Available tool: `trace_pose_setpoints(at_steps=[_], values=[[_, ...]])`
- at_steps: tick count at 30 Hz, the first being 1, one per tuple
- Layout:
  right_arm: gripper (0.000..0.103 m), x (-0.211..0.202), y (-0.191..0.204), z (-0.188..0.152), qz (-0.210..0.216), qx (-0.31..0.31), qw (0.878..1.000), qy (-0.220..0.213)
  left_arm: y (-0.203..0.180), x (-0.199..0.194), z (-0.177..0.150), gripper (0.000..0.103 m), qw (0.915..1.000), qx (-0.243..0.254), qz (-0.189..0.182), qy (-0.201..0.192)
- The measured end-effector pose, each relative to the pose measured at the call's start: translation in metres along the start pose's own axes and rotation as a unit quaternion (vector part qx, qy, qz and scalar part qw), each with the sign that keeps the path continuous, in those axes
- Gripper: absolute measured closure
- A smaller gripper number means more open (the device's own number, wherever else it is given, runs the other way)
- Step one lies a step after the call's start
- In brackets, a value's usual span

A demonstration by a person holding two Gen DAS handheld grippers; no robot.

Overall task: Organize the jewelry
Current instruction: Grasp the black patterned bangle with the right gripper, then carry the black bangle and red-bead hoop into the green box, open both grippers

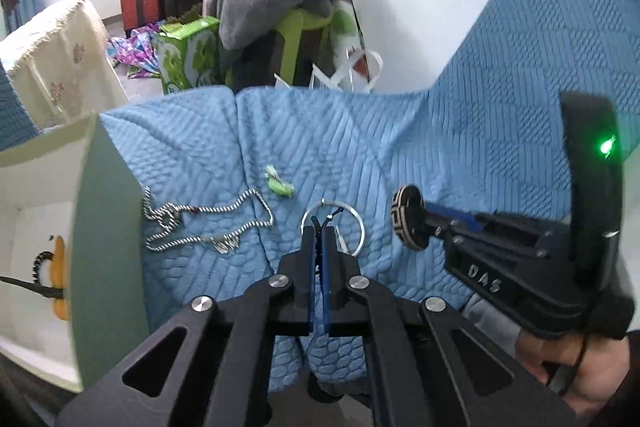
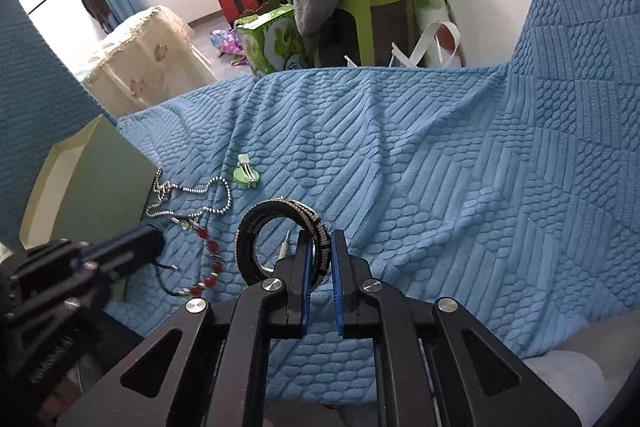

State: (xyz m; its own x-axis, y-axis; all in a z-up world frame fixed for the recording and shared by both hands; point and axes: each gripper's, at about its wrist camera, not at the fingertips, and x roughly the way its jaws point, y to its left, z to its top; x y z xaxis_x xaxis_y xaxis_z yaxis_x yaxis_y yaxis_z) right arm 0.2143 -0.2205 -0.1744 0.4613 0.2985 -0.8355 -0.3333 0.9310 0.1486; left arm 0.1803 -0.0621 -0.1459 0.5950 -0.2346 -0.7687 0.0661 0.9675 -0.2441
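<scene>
Black-and-white woven bangle sits clamped in right tool over quilted blue cover.

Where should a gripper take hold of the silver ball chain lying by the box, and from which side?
Grip the silver ball chain from above at its knotted bunch near the box. It lies flat and slack on the blue cover, so a single strand gives the fingers little to pinch; the bunch stands thicker.

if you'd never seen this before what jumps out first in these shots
The right hand-held gripper is shut on a black-and-white beaded bangle, lifted over the blue quilted cover. The left hand-held gripper pinches a dark cord by a silver hoop. Left of them, a silver ball chain lies beside an open pale box.
</scene>
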Motion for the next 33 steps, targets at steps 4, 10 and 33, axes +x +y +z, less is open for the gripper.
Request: trace_pose_setpoints(at_steps=[4, 10, 33], values=[[0.096, -0.02, 0.008, 0.007, -0.003, -0.001, 1.0, -0.017, 0.003, -0.026, 0.012, 0.102, 0.9999, -0.002, -0.002, -0.013], [0.096, -0.058, 0.019, 0.033, 0.003, 0.0, 0.998, -0.058, 0.011, -0.068, 0.031, 0.102, 0.9991, -0.007, 0.004, -0.041], [0.096, -0.122, 0.17, 0.109, 0.087, -0.078, 0.984, -0.136, 0.104, -0.169, 0.072, 0.101, 0.9912, -0.04, 0.055, -0.113]])
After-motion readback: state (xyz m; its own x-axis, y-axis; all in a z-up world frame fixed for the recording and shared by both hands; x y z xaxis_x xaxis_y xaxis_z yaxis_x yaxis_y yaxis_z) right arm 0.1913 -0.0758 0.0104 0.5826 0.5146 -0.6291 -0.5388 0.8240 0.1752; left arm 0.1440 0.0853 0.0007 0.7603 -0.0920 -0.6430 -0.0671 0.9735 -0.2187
